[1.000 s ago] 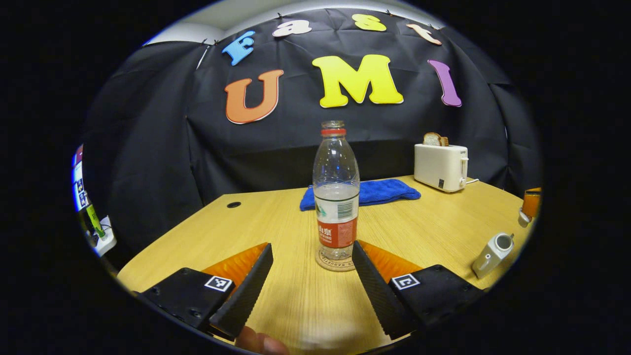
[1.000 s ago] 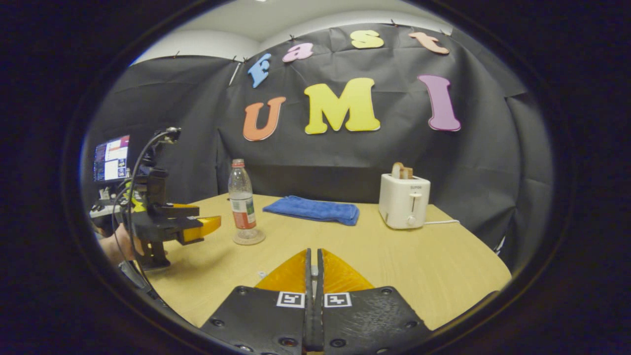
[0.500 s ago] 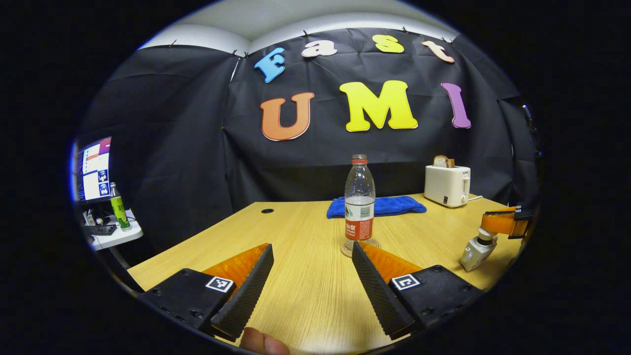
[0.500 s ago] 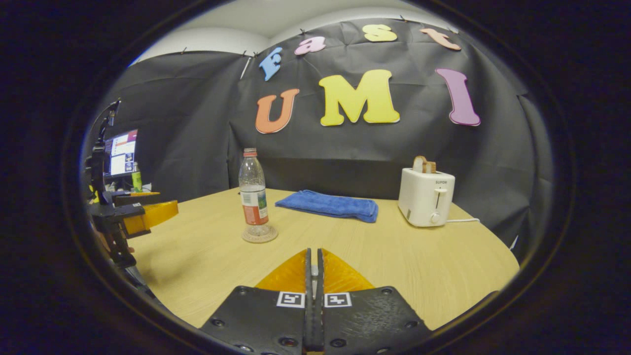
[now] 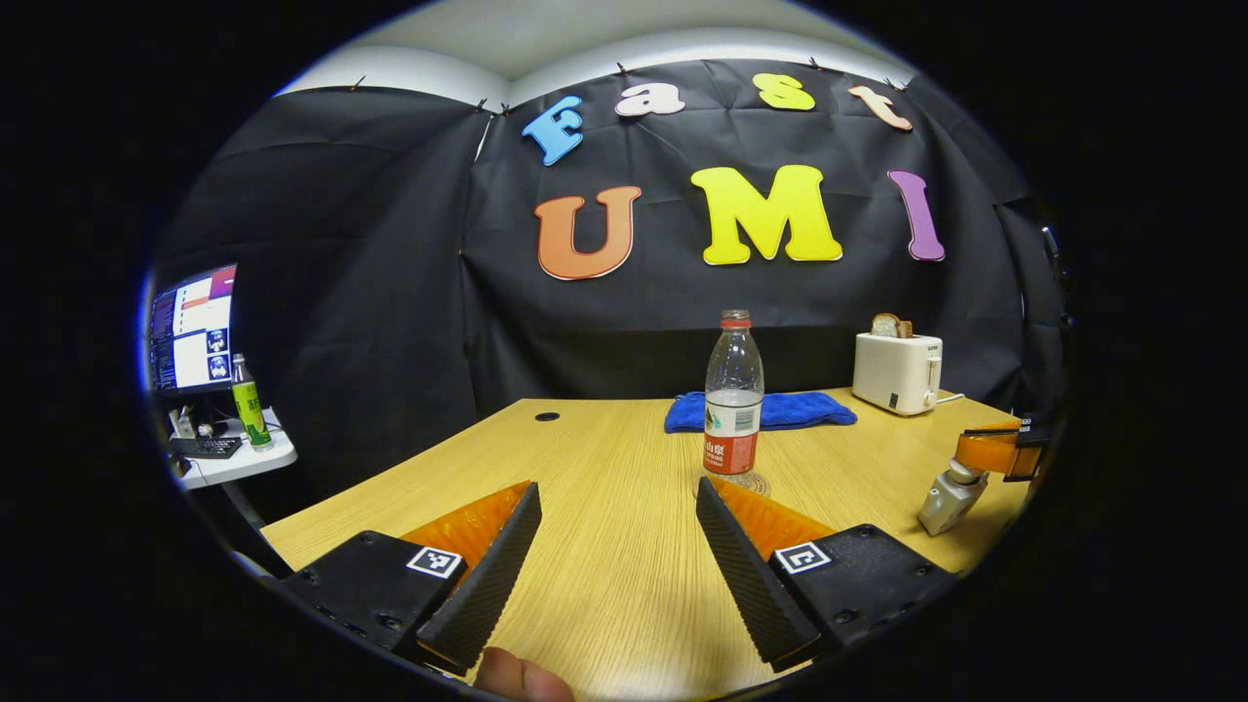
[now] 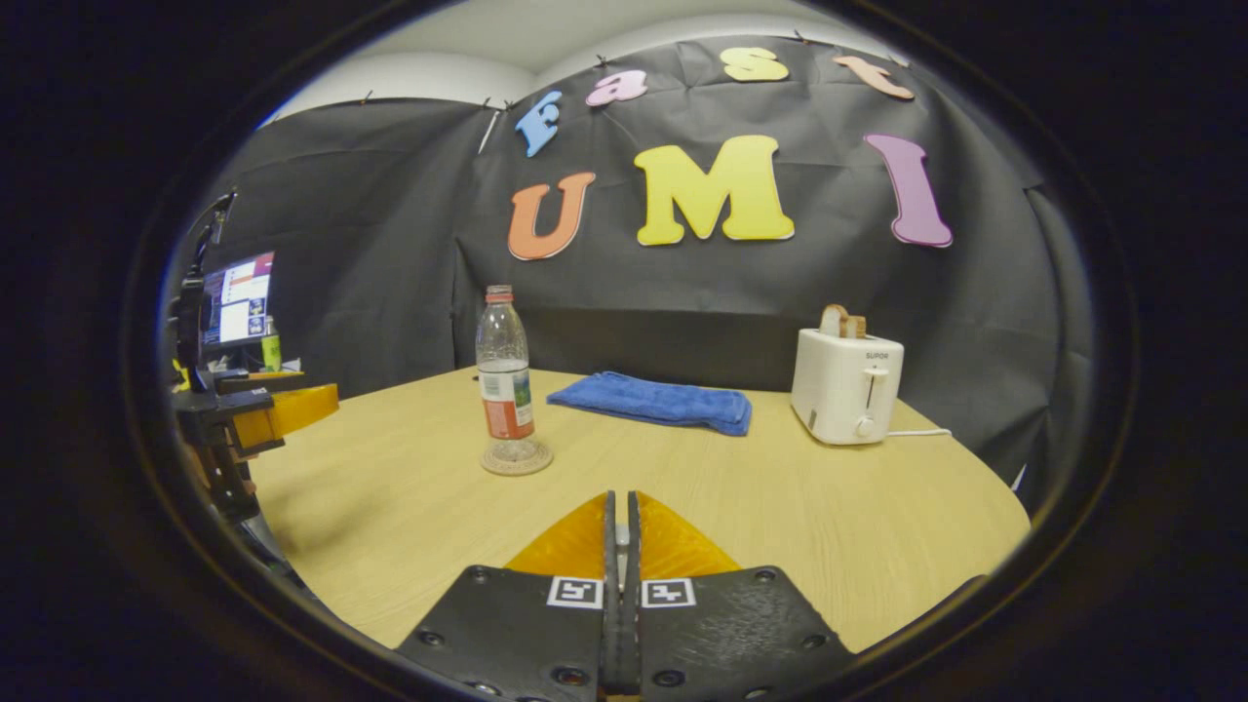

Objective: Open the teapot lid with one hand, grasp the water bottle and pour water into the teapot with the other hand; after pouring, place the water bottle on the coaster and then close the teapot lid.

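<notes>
Two claws and a handful of things are spread over the wooden tabletop (image 6: 780,507). Largest of what stands on it, the white toaster (image 6: 846,385) is set at the far right with bread in its slot, well apart from the work, and is judged to play no part in the task. A blue cloth (image 6: 651,401) is laid flat at the far side, between toaster and bottle. The water bottle (image 6: 505,375) is stood upright on the round coaster (image 6: 516,458), partly filled, its cap off; this placing is judged to mean that pouring is done and only the lid step remains. The small white teapot (image 5: 948,495) is seen at the near right edge in the left gripper view, with the right claw (image 5: 990,450) directly over its top, apparently setting or holding the lid there; the lid itself cannot be made out.

The left claw (image 5: 616,531) is held wide apart over bare tabletop on the near side of the bottle, nothing between its fingers and nothing touched, as a released hand is kept clear. In the right gripper view the right claw's jaws are pressed together with the thinnest gap; whether something thin is pinched there cannot be told.
</notes>
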`<state>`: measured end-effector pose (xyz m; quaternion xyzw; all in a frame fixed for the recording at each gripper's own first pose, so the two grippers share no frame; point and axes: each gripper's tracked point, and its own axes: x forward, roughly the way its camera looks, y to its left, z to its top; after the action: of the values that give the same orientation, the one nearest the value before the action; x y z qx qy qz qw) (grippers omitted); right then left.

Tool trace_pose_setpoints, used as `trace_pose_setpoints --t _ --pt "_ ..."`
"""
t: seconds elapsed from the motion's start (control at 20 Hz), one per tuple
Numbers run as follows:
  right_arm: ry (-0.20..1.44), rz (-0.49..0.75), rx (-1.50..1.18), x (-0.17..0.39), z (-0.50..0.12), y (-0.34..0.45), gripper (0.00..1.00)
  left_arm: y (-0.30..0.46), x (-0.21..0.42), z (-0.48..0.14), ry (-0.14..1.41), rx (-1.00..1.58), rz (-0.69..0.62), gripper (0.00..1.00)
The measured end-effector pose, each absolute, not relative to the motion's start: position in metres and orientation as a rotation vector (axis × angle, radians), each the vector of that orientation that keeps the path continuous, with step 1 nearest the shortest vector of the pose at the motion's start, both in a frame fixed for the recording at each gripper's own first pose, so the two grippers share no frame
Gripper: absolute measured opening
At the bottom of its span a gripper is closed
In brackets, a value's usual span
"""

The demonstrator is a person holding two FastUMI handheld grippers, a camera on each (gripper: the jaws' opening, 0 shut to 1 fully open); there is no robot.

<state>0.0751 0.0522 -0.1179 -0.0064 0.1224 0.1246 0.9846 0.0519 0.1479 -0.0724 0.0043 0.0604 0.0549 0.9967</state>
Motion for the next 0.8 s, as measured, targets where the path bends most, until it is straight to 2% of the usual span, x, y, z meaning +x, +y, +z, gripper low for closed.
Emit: trace_pose_setpoints --t 0.55,0.75,0.8 --pt "0.251 0.234 -0.012 0.073 -0.125 0.049 0.0 0.135 0.047 -0.058 0.088 0.017 0.093 1.0" --pt "0.227 0.233 0.013 0.069 -0.114 0.047 0.08 0.121 0.04 -0.046 0.073 0.007 0.076 1.0" --pt "0.215 0.227 0.02 0.068 -0.11 0.045 0.23 0.118 0.039 -0.04 0.066 0.006 0.073 1.0"
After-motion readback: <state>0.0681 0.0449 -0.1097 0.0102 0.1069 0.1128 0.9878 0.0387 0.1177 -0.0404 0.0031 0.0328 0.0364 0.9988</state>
